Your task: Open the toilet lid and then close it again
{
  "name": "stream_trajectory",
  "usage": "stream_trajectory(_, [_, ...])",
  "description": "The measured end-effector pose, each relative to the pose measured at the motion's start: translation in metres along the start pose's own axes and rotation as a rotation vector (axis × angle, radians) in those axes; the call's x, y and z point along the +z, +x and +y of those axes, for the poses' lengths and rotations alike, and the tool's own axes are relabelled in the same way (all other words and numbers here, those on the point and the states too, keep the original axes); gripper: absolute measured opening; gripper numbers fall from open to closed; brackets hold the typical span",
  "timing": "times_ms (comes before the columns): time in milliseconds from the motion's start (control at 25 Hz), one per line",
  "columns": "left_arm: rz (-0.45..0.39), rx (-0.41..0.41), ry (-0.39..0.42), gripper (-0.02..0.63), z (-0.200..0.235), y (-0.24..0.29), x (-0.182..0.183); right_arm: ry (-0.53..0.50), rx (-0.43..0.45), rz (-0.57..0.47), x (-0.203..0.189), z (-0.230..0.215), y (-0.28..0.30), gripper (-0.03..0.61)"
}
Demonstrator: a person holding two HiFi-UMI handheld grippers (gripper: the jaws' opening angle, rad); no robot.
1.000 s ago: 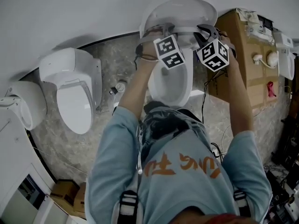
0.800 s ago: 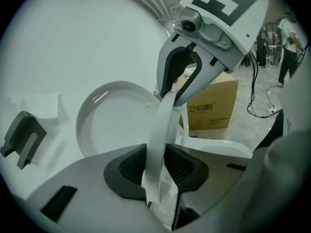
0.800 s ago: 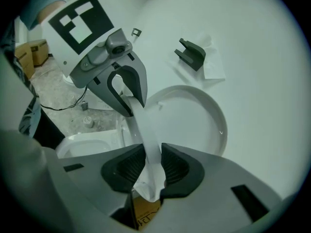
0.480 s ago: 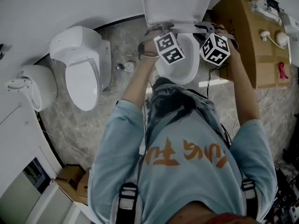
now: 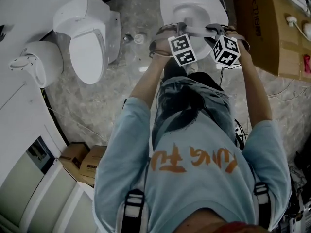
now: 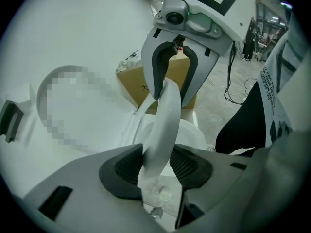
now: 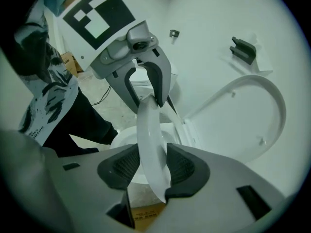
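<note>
The white toilet lid (image 5: 193, 9) stands tilted forward from its hinge, above the bowl. Both grippers hold its front rim (image 5: 197, 31), a hand's width apart. In the left gripper view the rim (image 6: 165, 115) runs between the pads of my left gripper (image 6: 156, 164) and on to the right gripper's fingers (image 6: 155, 69). The right gripper view mirrors this: the rim (image 7: 148, 130) fills my right gripper (image 7: 148, 166). Both pairs of jaws have just been opening, but the rim still sits between the pads and touches them. In the head view the marker cubes hide the fingertips of the left gripper (image 5: 177, 31) and the right gripper (image 5: 217, 31).
A second white toilet (image 5: 90, 38) stands to the left, with another white fixture (image 5: 36, 62) beyond it. A large cardboard box (image 5: 262, 23) stands close on the right. Small boxes (image 5: 85, 161) sit at the lower left. Cables (image 5: 286, 93) trail over the marble floor.
The lid stood upright against the wall. Both grippers have since swung down and toward me with its rim, and the lid has tipped forward over the bowl.
</note>
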State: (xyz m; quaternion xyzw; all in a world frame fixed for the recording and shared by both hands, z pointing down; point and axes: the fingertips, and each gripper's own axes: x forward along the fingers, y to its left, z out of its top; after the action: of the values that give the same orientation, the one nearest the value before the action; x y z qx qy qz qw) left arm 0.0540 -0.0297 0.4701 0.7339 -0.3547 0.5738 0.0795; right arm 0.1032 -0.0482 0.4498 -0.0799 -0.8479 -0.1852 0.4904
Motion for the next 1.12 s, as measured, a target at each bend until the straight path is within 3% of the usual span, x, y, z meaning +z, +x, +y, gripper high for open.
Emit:
stream_trajectory(280, [0.104, -0.145, 0.069, 0.218, -0.08, 0.037, -0.03, 0.006, 0.086, -0.017, -0.032, 0.074, 0.048, 0.229])
stream_trajectory(600, [0.147, -0.263, 0.068, 0.236, -0.14, 0.084, -0.064, 0.011, 0.136, -0.022, -0.065, 0.134, 0.113, 0.279])
stream_trajectory(880, [0.194, -0.258, 0.103, 0.235, -0.178, 0.14, -0.091, -0.03, 0.136, 0.004, -0.098, 0.172, 0.169, 0.287])
stream_trajectory(1120, [0.211, -0.256, 0.091, 0.227, -0.203, 0.188, -0.114, 0.043, 0.158, 0.006, -0.12, 0.193, 0.216, 0.291])
